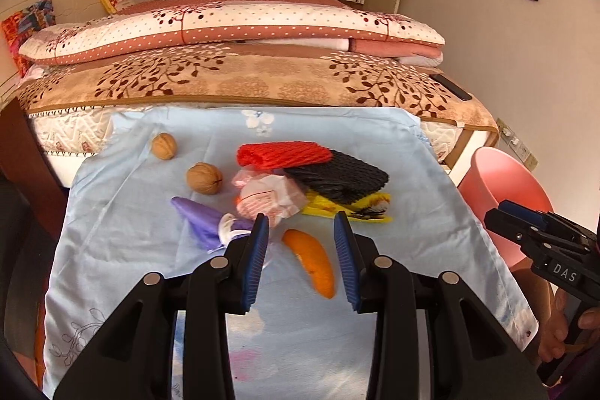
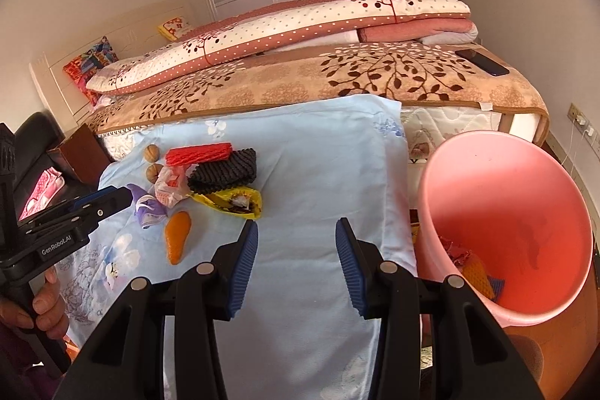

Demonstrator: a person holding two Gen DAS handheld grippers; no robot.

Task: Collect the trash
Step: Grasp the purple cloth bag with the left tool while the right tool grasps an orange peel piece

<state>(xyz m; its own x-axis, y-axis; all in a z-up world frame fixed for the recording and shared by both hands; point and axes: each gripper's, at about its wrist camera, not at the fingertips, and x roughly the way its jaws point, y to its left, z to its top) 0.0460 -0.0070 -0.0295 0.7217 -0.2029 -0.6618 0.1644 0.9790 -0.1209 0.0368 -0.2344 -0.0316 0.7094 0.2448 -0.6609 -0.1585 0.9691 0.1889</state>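
Observation:
Trash lies on a light blue cloth [image 1: 150,250]: an orange peel [image 1: 311,261], a purple wrapper [image 1: 202,220], a pink-white crumpled wrapper [image 1: 270,197], a yellow wrapper [image 1: 348,208], a black foam net [image 1: 337,179] and a red foam net [image 1: 285,154]. My left gripper [image 1: 302,225] is open and empty, its fingers on either side of the orange peel's far end. My right gripper [image 2: 296,231] is open and empty over bare cloth, right of the yellow wrapper [image 2: 232,201]. The pink bin [image 2: 502,223] stands to the right and holds some scraps.
Two walnuts [image 1: 204,178] [image 1: 164,146] lie at the cloth's far left. A bed with folded quilts [image 1: 232,25] runs behind the table. A black phone [image 2: 482,61] lies on the bed's right corner. The right gripper also shows at the right edge of the left wrist view [image 1: 502,216].

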